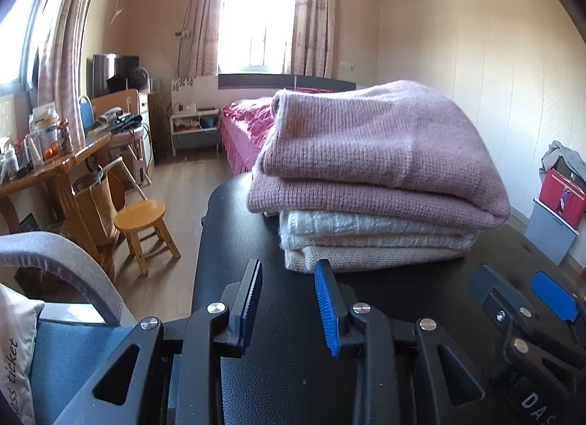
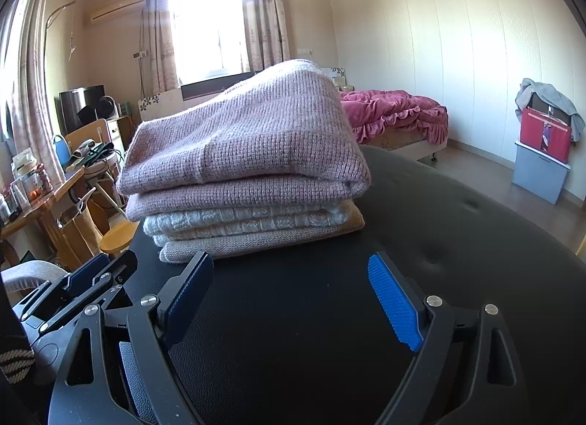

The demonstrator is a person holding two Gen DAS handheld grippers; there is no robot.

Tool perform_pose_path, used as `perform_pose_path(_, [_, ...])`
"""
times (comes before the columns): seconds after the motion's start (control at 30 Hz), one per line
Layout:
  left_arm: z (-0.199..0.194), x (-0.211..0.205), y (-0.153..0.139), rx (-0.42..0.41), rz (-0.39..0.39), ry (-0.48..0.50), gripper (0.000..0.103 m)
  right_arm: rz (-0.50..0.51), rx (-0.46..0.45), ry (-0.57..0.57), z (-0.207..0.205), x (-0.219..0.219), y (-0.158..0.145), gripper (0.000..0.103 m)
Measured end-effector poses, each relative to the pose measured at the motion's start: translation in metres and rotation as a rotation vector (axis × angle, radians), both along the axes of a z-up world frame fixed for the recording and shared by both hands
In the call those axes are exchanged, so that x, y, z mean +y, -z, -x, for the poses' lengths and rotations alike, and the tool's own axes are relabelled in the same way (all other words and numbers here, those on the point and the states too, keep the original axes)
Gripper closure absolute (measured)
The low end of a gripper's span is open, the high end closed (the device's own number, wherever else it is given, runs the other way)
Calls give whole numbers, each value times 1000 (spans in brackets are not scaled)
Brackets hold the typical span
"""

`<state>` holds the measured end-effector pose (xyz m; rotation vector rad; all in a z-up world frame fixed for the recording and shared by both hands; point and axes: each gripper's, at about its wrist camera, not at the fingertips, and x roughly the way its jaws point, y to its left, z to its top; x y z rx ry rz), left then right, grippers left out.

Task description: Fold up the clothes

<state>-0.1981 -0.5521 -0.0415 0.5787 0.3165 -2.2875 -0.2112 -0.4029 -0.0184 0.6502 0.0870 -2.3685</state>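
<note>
Folded pink sweater (image 1: 370,154) tops a stack of pale knits (image 1: 366,242) on the black tabletop (image 1: 293,370). Before the stack, left tongs (image 1: 289,271) stand narrowly apart, right tongs (image 2: 293,260) wide, both empty. Behind it, a bed (image 2: 395,114), partly hidden.

Bare black worktop (image 2: 457,234) lies open right of the folded sweater stack (image 2: 245,168). The stack blocks the middle, and a wooden stool (image 1: 141,214) stands left.

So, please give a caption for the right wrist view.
Open right gripper facing a folded stack: pink sweater above white knits.
</note>
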Motion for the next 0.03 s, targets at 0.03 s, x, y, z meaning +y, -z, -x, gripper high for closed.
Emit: perform_pose_path(0.03, [0, -1, 0, 1, -4, -1, 73, 0, -1, 0, 0, 0, 0, 14])
